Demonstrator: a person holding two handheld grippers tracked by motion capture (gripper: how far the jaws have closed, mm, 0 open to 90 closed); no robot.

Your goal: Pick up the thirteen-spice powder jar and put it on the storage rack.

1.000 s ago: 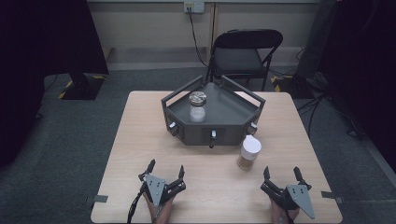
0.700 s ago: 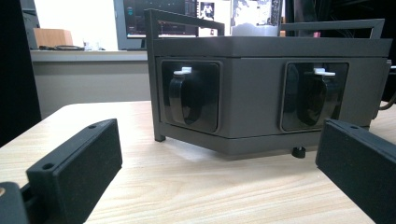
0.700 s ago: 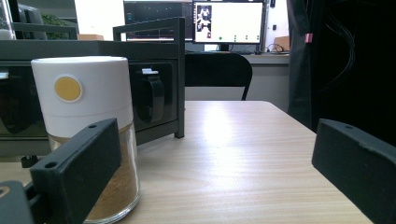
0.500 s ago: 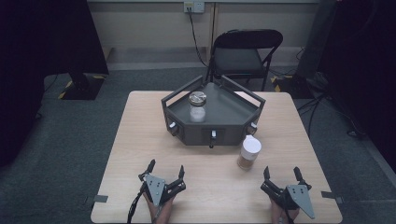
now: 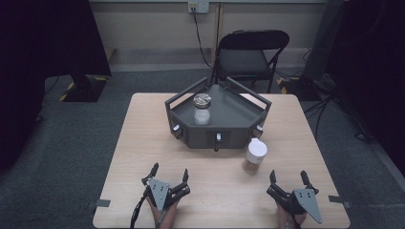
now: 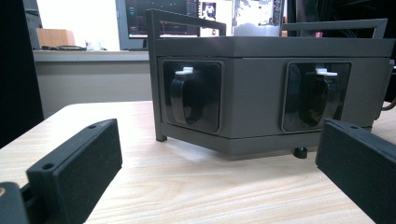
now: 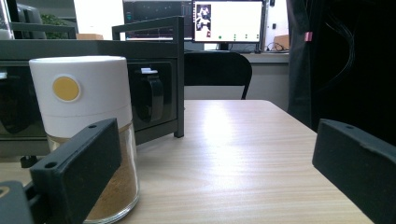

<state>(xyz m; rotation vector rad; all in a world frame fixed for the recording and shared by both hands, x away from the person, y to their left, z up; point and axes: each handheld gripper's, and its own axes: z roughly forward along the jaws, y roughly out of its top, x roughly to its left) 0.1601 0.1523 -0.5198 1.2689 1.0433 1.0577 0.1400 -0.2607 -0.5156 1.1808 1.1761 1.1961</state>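
Standing on the table [image 5: 143, 143], right of centre and just in front of the dark grey rack [image 5: 239, 119]: spice jar [image 5: 254, 156] — white cap, brown powder filling its glass lower part. Up on the rack's tray, toward the left: clear jar [image 5: 202, 109] with a metal lid, contents not discernible. At the near edge, left gripper [image 5: 169, 174] and right gripper [image 5: 289, 179] — jaws spread wide, gripping nothing, resting apart from both jars.
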